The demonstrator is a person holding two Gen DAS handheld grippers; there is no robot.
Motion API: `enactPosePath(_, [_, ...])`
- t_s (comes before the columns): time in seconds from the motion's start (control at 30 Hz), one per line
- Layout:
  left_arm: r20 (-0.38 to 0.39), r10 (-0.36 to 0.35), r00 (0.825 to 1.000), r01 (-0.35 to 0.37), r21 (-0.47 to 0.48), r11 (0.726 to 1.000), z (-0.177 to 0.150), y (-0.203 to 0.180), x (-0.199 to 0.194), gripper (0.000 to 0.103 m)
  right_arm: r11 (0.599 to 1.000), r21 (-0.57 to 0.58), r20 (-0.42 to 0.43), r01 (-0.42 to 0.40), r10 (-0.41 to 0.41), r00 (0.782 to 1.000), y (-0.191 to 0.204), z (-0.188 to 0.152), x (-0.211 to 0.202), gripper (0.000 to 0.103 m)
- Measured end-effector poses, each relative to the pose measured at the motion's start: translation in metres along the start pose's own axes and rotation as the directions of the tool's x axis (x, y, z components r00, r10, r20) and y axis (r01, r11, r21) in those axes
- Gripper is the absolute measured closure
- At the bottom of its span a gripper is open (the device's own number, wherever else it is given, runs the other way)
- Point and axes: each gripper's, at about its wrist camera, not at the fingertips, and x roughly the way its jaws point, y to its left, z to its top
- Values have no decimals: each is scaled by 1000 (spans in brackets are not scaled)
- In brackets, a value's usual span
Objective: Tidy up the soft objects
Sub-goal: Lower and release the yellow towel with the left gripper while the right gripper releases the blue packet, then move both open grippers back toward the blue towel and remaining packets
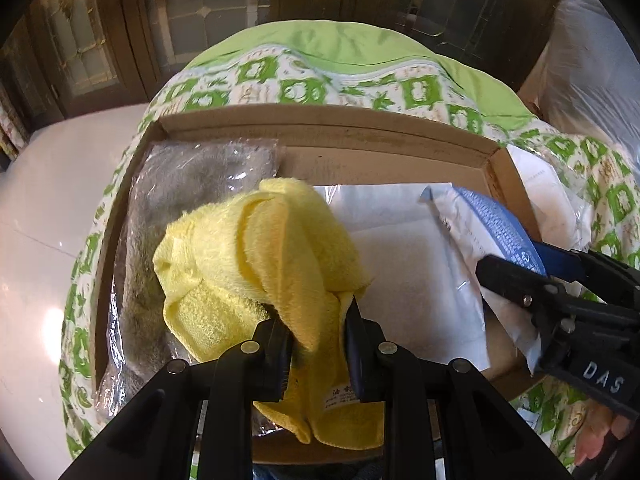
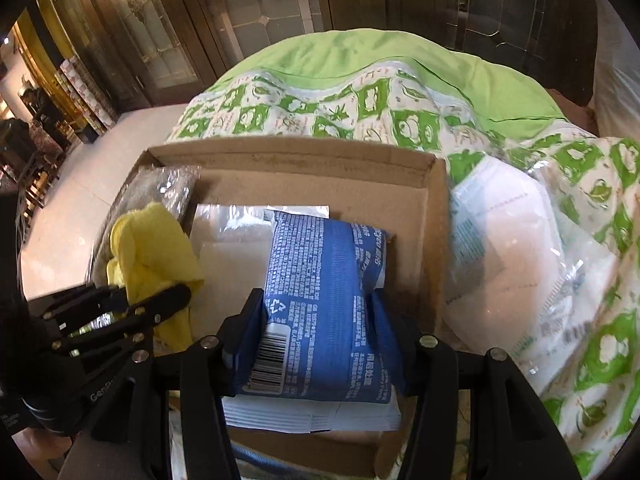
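While the left gripper (image 1: 320,332) pinches the yellow towel (image 1: 256,248) and the right gripper (image 2: 320,336) clamps the blue packet (image 2: 324,280) half-wide, both over the cardboard box (image 2: 288,160), placing seems underway; next, lower and release.

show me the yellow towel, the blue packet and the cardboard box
yellow towel (image 1: 256,248), left wrist view, on its bunched upper fold
blue packet (image 2: 320,280), right wrist view, on its printed blue face
cardboard box (image 2: 288,156), right wrist view, on its far wall
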Motion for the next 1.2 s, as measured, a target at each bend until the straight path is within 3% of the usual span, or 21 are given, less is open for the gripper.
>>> enactPosePath(0.3, [6, -13, 1000, 14, -29, 999, 2, 5, 3, 78, 999, -23, 3, 40, -40, 999, 5, -1, 12, 49])
enactPosePath(0.33, [9, -19, 1000, 19, -34, 999, 2, 5, 2, 72, 999, -23, 3, 38, -38, 999, 6, -2, 12, 48])
enactPosePath(0.43, [11, -4, 1000, 4, -39, 999, 0, 7, -1, 37, 999, -20, -3, 32, -32, 999, 5, -4, 12, 45])
enactPosePath(0.47, [15, -4, 1000, 4, -41, 999, -1, 8, -3, 35, 999, -17, -6, 30, -30, 1000, 5, -5, 12, 42])
enactPosePath(0.7, [9, 27, 1000, -27, -4, 1000, -13, 1, -25, 30, 1000, 11, -17, 17, -17, 1000, 2, -17, -6, 37])
enactPosePath(0.9, [35, 64, 997, -66, 40, 997, -37, 1, -61, 27, 997, 79, 44, -26, 23, 999, -5, -43, -51, 27])
enactPosePath(1.2, [98, 106, 990, -97, -86, 992, -102, 40, -119, 14, 990, 130, -4, -53, 54, 999, -13, -99, -68, 25])
